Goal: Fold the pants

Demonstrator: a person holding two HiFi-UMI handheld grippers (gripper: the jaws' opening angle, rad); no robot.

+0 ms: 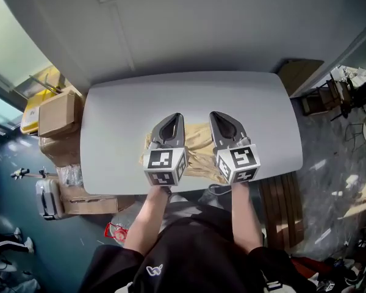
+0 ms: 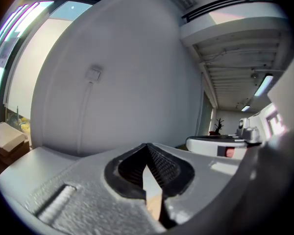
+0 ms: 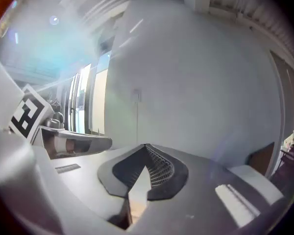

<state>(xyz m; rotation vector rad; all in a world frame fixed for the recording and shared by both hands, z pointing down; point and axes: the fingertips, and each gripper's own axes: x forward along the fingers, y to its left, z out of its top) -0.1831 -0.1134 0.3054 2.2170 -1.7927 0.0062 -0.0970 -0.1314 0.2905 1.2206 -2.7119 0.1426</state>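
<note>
Grey table (image 1: 189, 96) bears tan pants (image 1: 198, 140); cardboard box (image 1: 56, 115) beside seems closed.

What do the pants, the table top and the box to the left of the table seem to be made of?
Pants: soft cloth, tan and matt, since it lies in crumpled folds. The weave is too small to tell.
Table top: smooth, pale grey, with an even surface and rounded corners. Probably laminate or painted board, but the core does not show.
Box: cardboard, by its plain matt brown faces and straight edges.

Grey wall (image 1: 232, 23) — cardboard boxes (image 1: 56, 115) left of table (image 1: 122, 108)
</note>
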